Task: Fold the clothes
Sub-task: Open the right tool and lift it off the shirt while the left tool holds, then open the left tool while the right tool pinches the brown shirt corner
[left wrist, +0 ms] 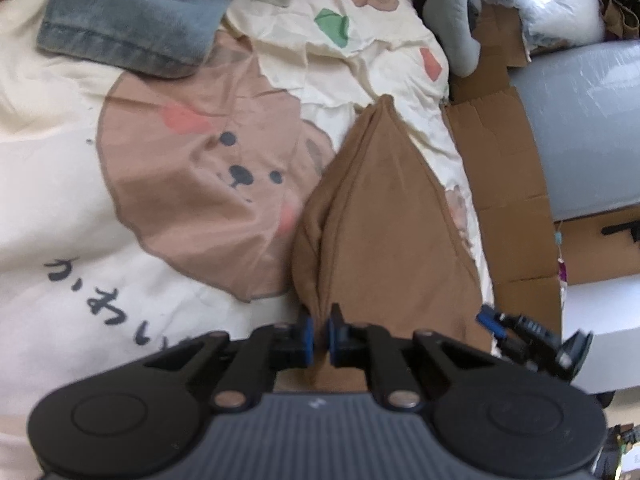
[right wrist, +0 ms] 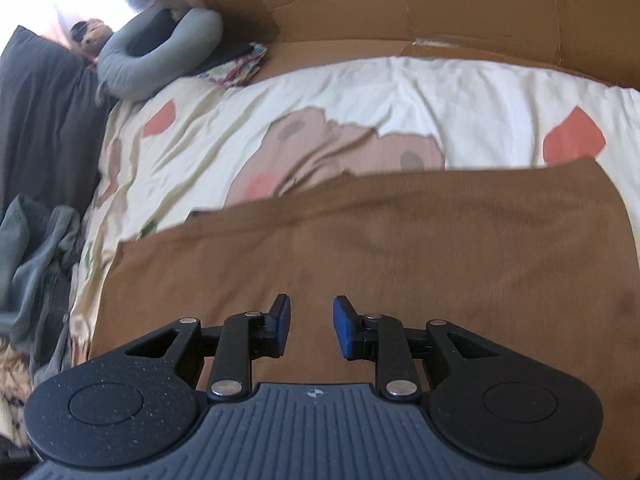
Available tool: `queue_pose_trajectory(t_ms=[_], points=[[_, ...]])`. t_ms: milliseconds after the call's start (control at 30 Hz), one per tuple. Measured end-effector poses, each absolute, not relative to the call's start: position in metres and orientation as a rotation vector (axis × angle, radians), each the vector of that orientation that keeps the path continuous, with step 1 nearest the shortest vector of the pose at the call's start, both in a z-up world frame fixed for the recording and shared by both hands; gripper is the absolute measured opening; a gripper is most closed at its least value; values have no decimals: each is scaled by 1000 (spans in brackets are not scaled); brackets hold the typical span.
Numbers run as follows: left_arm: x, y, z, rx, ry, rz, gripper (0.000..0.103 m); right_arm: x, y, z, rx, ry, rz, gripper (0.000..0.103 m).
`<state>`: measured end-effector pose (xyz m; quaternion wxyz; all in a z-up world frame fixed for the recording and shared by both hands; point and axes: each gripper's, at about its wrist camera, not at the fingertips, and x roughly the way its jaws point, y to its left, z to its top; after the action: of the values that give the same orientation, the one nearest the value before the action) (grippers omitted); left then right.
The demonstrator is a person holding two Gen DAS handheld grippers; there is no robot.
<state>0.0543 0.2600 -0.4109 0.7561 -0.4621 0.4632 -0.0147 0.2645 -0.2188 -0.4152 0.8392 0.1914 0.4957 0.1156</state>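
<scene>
A brown garment [left wrist: 380, 208] lies on a cream bedspread [left wrist: 60, 160] printed with a bear face. In the left wrist view it runs away from me as a long folded shape, gathered at its near end. My left gripper [left wrist: 320, 336] is shut on that near end, a fold of brown cloth pinched between the blue pads. In the right wrist view the brown garment [right wrist: 380, 248] spreads flat and wide. My right gripper [right wrist: 310, 320] hovers over it, open, with nothing between its fingers. The right gripper [left wrist: 528, 336] also shows at the garment's right side in the left wrist view.
Blue jeans [left wrist: 120, 24] lie at the far left of the bed. A grey neck pillow [right wrist: 160, 52] and a dark pillow [right wrist: 44, 120] sit at the head. Cardboard [right wrist: 440, 4] lines the far side. Grey clothes [right wrist: 36, 248] are piled at the left edge.
</scene>
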Motion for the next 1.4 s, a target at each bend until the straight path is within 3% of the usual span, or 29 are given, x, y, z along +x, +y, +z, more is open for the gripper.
queue_pose_trajectory(t_ms=[67, 133, 567, 667, 933, 1400], points=[[59, 256, -404, -999, 1014, -31, 7, 253, -211, -413, 394, 1057, 277, 31], [67, 249, -396, -960, 1038, -26, 7, 241, -200, -409, 371, 1059, 324, 40], [103, 222, -364, -941, 1088, -47, 7, 200, -111, -384, 201, 1034, 666, 41], [109, 220, -360, -986, 1086, -62, 7, 194, -95, -377, 161, 1018, 737, 47], [129, 205, -343, -1022, 1061, -117, 7, 175, -62, -353, 119, 944, 910, 50], [153, 170, -338, -1053, 1076, -189, 7, 173, -34, -341, -100, 844, 826, 52]])
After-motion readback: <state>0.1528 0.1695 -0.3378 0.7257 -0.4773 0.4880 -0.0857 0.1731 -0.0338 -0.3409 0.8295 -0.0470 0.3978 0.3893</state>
